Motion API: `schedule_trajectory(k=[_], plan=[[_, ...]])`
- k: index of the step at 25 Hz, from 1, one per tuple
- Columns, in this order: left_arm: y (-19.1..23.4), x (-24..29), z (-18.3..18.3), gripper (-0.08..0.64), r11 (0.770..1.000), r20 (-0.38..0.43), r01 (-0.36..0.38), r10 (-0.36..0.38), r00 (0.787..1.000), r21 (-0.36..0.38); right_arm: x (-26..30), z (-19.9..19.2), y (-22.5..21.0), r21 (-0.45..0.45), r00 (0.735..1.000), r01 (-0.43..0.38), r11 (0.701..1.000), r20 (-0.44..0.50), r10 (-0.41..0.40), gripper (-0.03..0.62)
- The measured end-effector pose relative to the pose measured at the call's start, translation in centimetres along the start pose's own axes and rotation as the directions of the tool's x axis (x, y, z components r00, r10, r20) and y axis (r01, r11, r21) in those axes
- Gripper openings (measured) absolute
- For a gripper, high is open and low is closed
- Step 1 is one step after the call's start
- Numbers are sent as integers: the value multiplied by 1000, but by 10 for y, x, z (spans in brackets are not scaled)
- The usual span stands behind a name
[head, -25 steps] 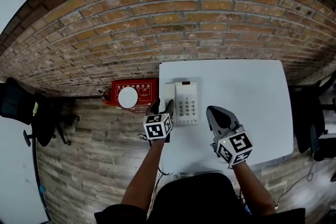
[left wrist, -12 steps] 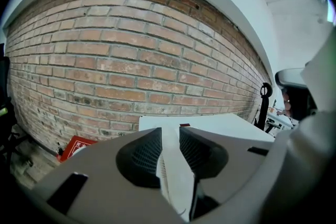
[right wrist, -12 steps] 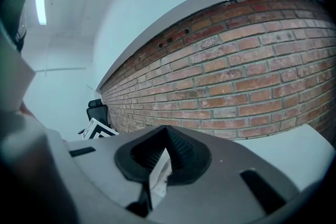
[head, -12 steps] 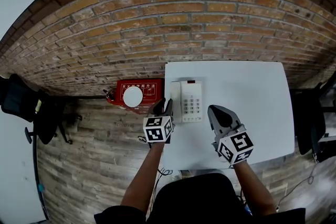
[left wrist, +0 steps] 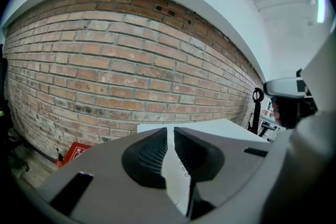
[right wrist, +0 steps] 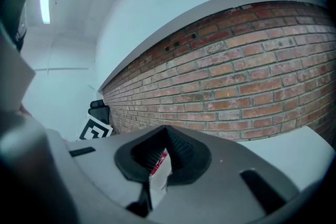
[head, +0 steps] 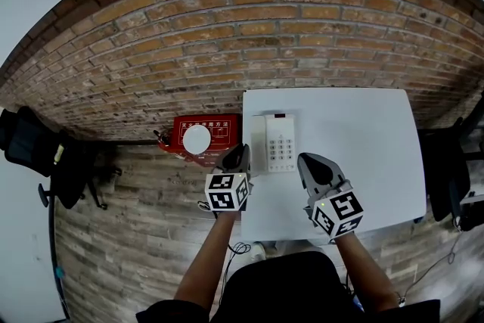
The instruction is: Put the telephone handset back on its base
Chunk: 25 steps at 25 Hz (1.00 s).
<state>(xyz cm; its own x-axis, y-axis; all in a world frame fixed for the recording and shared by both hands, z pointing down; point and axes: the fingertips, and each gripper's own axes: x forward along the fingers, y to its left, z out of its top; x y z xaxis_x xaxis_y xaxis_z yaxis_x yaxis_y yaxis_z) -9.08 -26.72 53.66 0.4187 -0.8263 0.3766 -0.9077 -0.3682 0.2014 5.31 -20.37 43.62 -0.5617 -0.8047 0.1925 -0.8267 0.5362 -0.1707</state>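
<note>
The white telephone base [head: 281,141] with its keypad lies near the left edge of the white table [head: 355,140]. The handset [head: 259,144] rests along the base's left side. My left gripper [head: 237,154] hovers just left of the handset, over the table's edge and apart from it. Its jaws are closing to a narrow slit with nothing between them [left wrist: 170,134]. My right gripper [head: 305,161] hangs over the table in front of the phone, to its right, shut and empty [right wrist: 165,136].
A red box [head: 198,134] with a white round thing on it stands on the wooden floor left of the table, against the brick wall [head: 227,34]. Dark office chairs stand at the far left [head: 30,151] and the far right [head: 446,163].
The left gripper has come off the handset and drawn back toward the person, its jaws narrowing. The handset stays on the base. The right gripper has barely moved.
</note>
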Motion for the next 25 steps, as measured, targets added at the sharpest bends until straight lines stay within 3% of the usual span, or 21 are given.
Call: schedule_trajectory(k=[18,25], plan=[[-5,-70,22,11,997,93,64,-59,994,-48,-19,5,53,-43,1000,12,999,30,-10,9],[-12,-100,24,9,995,103,102,-99,990,-22,-29,4,72,-44,999,28,999,44,-26,9]])
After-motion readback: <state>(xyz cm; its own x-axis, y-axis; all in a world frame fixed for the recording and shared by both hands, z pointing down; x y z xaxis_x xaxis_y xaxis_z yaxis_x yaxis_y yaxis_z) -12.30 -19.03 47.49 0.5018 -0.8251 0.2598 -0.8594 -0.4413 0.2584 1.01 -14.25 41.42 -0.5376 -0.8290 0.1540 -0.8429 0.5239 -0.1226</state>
